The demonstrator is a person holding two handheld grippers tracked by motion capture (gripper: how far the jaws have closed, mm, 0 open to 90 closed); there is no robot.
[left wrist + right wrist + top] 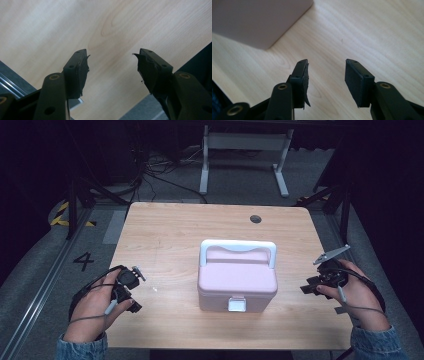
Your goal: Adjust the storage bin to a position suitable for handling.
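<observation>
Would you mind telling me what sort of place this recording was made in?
Probably a lab or recording studio: a lone wooden table holding a pink box stands on grey floor with a painted number 4, loose cables and dark curtains behind.

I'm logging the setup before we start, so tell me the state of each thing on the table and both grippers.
Pink box: lid shut, white latch down, white handle lying back.
Left gripper: open, nothing between its jaws, over bare table.
Right gripper: open, nothing held, beside the box.
</observation>
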